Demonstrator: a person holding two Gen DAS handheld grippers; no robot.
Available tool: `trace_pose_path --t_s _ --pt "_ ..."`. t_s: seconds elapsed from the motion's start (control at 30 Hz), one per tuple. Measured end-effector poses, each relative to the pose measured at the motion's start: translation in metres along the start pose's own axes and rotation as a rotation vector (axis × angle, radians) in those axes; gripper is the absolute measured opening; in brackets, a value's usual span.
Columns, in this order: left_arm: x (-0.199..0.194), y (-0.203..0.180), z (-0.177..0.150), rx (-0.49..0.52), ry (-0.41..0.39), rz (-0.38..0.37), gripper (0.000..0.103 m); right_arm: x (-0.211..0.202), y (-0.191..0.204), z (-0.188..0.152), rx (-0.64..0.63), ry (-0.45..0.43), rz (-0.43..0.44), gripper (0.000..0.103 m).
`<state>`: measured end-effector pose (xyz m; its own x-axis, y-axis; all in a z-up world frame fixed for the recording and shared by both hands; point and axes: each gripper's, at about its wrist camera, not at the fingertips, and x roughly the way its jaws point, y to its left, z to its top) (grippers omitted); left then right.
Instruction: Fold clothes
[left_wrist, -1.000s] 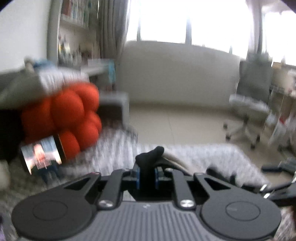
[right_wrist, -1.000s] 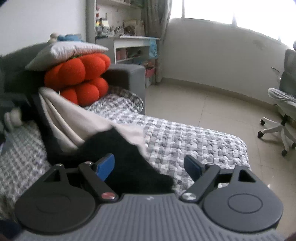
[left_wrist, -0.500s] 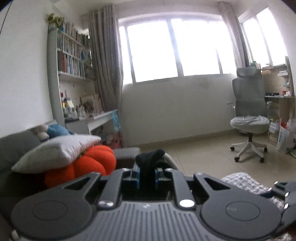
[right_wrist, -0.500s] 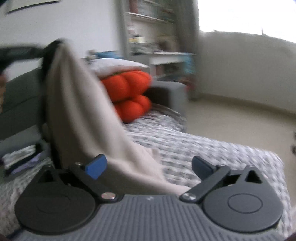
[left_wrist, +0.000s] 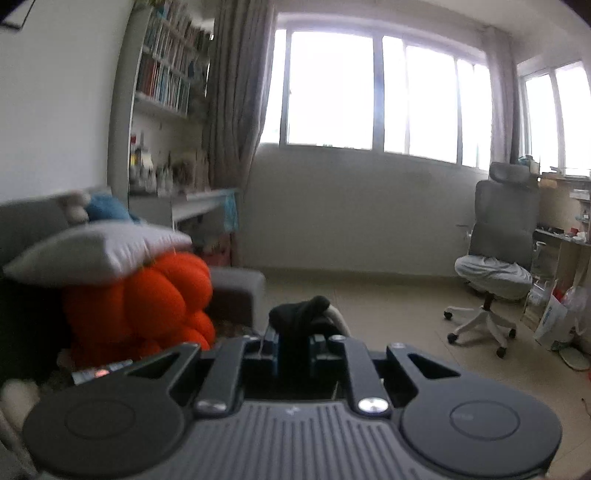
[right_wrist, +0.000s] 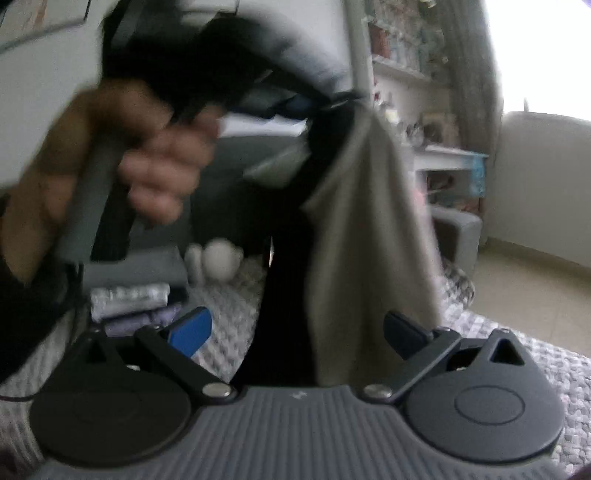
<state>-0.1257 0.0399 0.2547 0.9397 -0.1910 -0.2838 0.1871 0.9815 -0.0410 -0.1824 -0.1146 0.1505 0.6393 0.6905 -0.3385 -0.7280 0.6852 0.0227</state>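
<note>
Bright windows (left_wrist: 328, 88), bookshelf (left_wrist: 166, 74), office chair (left_wrist: 495, 258) behind. Left wrist view: left gripper (left_wrist: 293, 345) pinched nearly shut on a black fold of the garment (left_wrist: 301, 314); orange cushion (left_wrist: 147, 299) to its left. Right wrist view, blurred: right gripper (right_wrist: 295, 328) spread wide, gripping nothing; garment (right_wrist: 369, 229), grey and black, hangs between its fingers from the left gripper in the hand (right_wrist: 122, 158) above a checked blanket (right_wrist: 554, 369).

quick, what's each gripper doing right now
left gripper: shut on the black-and-beige garment, held up.
right gripper: open, garment hanging between its pads, not pinched.
</note>
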Motion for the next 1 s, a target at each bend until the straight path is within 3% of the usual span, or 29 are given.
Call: trace_pose_path --t_s 0.1,0.13,0.17,0.2,0.23,0.27,0.6,0.7,0.77,0.87,1.0 --pt "0.006 -0.013 -0.010 -0.010 0.028 -0.020 0.014 0.023 0.000 -0.011 0.013 0.088 -0.035 0.089" --pt "0.007 -0.015 -0.012 -0.014 0.033 -0.026 0.014 0.032 -0.004 -0.014 0.026 0.121 -0.055 0.078" --pt "0.007 -0.015 -0.012 -0.012 0.033 -0.024 0.014 0.040 -0.012 -0.014 0.055 0.147 -0.087 0.058" --pt "0.008 -0.016 -0.013 -0.006 0.033 -0.018 0.014 0.048 -0.022 -0.014 0.086 0.172 -0.121 0.047" --pt "0.010 -0.015 -0.014 0.004 0.032 -0.006 0.015 0.056 -0.031 -0.015 0.116 0.197 -0.155 0.024" --pt "0.012 -0.014 -0.017 0.018 0.035 0.009 0.015 0.052 -0.039 -0.013 0.143 0.184 -0.178 0.008" --pt "0.039 0.007 -0.049 0.015 0.154 0.008 0.019 -0.008 -0.095 -0.002 0.277 0.080 -0.367 0.007" --pt "0.043 0.012 -0.061 0.049 0.188 0.004 0.027 -0.028 -0.104 0.004 0.312 0.035 -0.383 0.007" --pt "0.045 0.016 -0.070 0.069 0.205 0.008 0.048 -0.035 -0.109 0.008 0.360 0.004 -0.386 0.007" --pt "0.047 0.021 -0.083 0.095 0.238 0.000 0.059 -0.039 -0.122 0.009 0.436 -0.021 -0.404 0.007" --pt "0.050 0.024 -0.099 0.128 0.276 -0.004 0.062 -0.035 -0.144 0.000 0.543 0.003 -0.436 0.007"
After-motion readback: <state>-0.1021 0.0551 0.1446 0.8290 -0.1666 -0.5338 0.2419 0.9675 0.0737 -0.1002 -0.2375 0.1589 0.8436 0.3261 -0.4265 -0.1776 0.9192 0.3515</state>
